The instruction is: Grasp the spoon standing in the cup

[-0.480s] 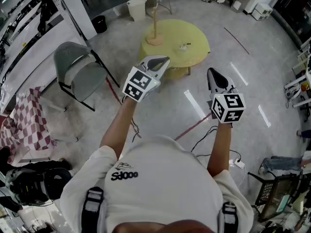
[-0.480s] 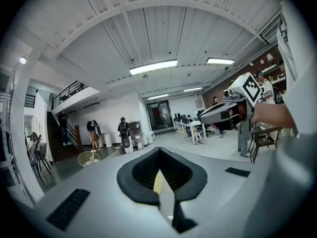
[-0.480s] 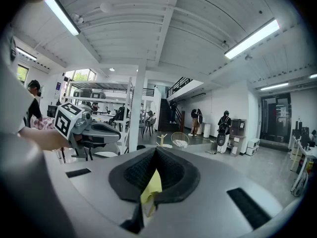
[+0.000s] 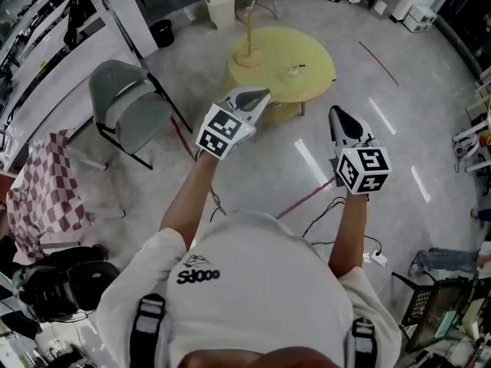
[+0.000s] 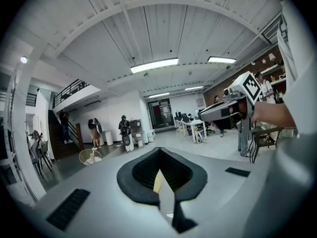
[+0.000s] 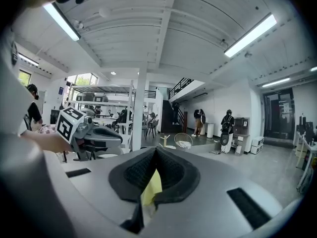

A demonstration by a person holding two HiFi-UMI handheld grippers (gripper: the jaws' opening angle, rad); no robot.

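The left gripper (image 4: 263,94) and right gripper (image 4: 335,112) are closed, empty. The spoon, too small to see, is probably light, stiff, slippery; hold its upper handle.

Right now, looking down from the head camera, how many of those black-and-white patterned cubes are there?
2. One marker cube sits on the left gripper, nearer the yellow table; the other sits on the right gripper. None seems hidden.
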